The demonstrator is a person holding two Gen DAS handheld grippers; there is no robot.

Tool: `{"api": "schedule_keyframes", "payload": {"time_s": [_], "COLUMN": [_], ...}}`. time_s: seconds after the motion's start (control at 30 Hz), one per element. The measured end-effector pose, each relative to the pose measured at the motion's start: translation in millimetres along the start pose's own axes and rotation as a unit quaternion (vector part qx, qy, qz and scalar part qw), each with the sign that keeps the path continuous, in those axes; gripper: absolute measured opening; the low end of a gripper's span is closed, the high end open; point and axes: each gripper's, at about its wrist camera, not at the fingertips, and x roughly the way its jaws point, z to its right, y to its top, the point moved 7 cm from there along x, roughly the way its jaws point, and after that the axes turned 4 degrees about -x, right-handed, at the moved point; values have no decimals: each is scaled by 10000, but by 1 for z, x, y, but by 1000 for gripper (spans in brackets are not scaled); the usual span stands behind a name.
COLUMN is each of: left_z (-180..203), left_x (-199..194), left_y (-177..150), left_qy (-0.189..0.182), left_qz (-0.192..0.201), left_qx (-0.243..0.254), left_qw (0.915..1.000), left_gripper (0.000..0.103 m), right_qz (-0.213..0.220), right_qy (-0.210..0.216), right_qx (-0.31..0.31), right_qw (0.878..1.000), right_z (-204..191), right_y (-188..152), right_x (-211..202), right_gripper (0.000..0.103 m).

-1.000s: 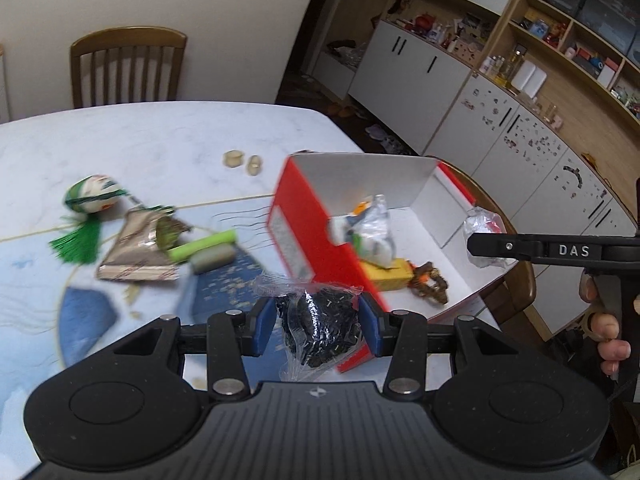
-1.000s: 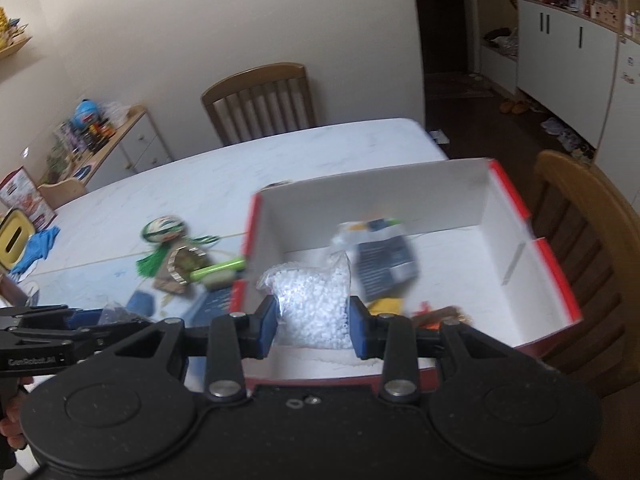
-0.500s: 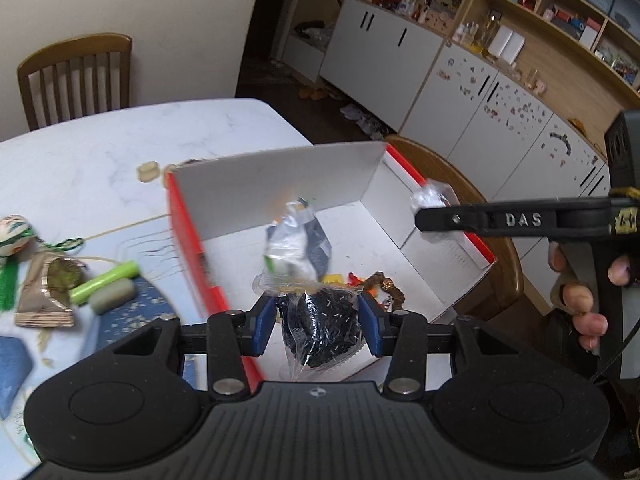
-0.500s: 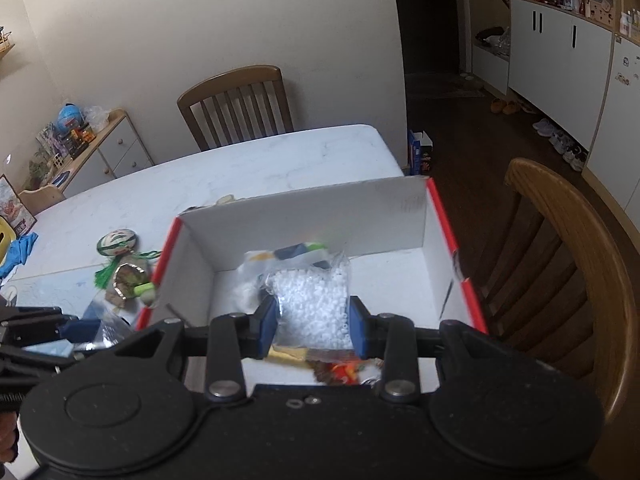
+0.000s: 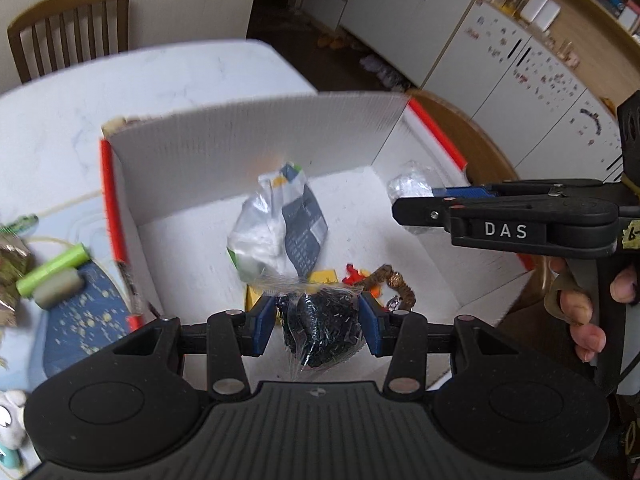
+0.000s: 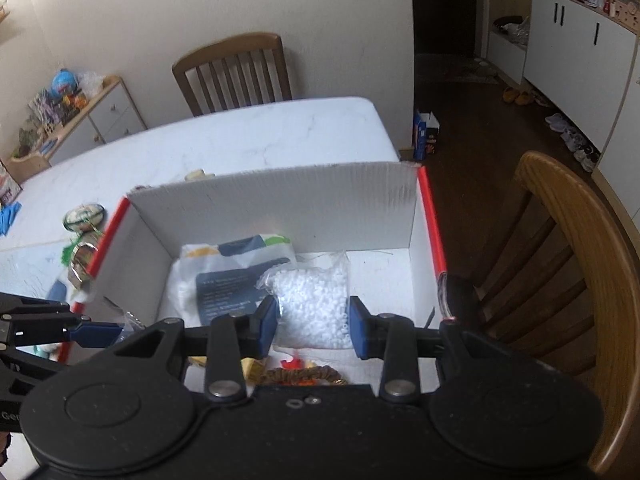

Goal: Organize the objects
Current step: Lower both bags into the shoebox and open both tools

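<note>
A red box with white inside stands on the table; it also shows in the right wrist view. My left gripper is shut on a clear bag of black beads above the box's near part. My right gripper is shut on a clear bag of white beads above the box's right part; it shows in the left wrist view too. In the box lie a white printed packet, a yellow item and a brown and orange trinket.
Left of the box on the table lie a green tube, a foil packet and a green and white ball. Wooden chairs stand at the table's far side and right of the box. White cabinets line the room.
Both grippers have moved with their bags from the box's near edge to above its inside. The box now fills the middle of both views.
</note>
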Motion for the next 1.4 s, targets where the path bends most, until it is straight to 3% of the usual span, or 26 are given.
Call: {"api": "schedule_keyframes", "payload": {"time_s": [0.4, 0.7, 1.0, 1.17, 1.4], "left_z": [4, -3, -3, -3, -3], "left_x": [48, 66, 68, 58, 37], "left_y": [-7, -10, -9, -7, -5], "left_qy": [379, 563, 611, 622, 488], "left_qz": [-759, -1065, -1104, -913, -588], "left_qx": [-6, -115, -225, -274, -328], "left_qw": [9964, 9927, 9917, 9935, 9965], "left_gripper": [44, 44, 45, 60, 62], "right_qz": [-565, -1179, -1274, -1161, -898], "right_qy": [12, -103, 48, 111, 296], "right_qx": [-578, -846, -842, -775, -692], "right_qw": [9967, 9894, 9883, 9902, 9931], "right_z": [-6, -9, -9, -7, -6], "right_y": [-8, -13, -11, -8, -3], "right_x": [45, 64, 65, 58, 41], "right_gripper": [36, 36, 40, 45, 54]}}
